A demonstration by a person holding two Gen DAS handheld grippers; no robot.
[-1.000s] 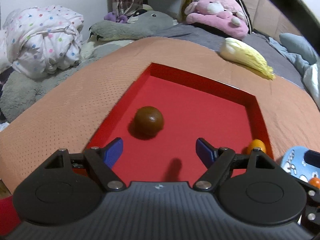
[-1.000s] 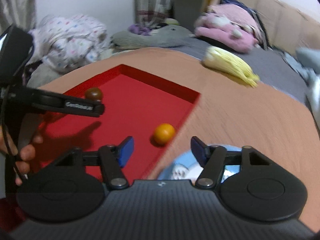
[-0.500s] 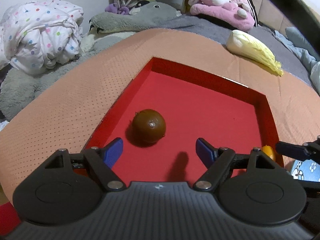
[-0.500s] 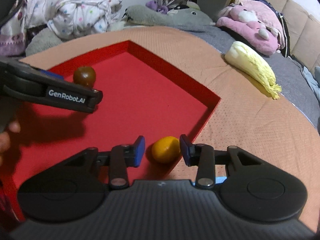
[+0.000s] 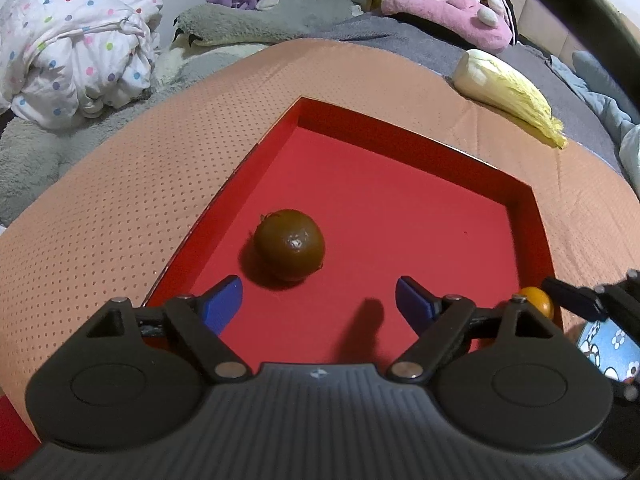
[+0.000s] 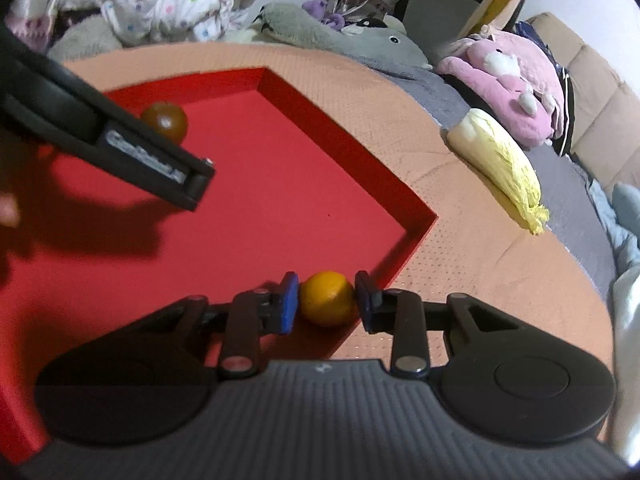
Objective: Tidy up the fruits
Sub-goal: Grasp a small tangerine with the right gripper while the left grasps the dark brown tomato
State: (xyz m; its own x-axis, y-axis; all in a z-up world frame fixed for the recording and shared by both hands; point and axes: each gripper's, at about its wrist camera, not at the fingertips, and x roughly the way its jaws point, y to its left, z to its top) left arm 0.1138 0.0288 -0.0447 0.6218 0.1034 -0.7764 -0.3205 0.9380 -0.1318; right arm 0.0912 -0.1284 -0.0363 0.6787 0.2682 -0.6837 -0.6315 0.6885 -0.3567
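Your R gripper (image 6: 327,300) pinches the orange (image 6: 326,298) in the red tray (image 6: 280,184); only L view shows your L gripper (image 5: 318,302) wide, brown fruit (image 5: 290,249) ahead.

Surface in front of me is an orange-tan perforated mat (image 5: 132,184), dotted texture all over, laid over a grey bed cover (image 5: 532,60). A shallow red tray (image 5: 400,132) sits directly on the mat, one corner pointing away from me. A napa cabbage (image 5: 508,96) lies on its side near the mat's far right edge, well apart from the tray; its white base points away from me, its yellow leaf tips toward the right. A blue patterned item (image 5: 608,348) shows just outside the tray's near right corner; I can't tell what it is.
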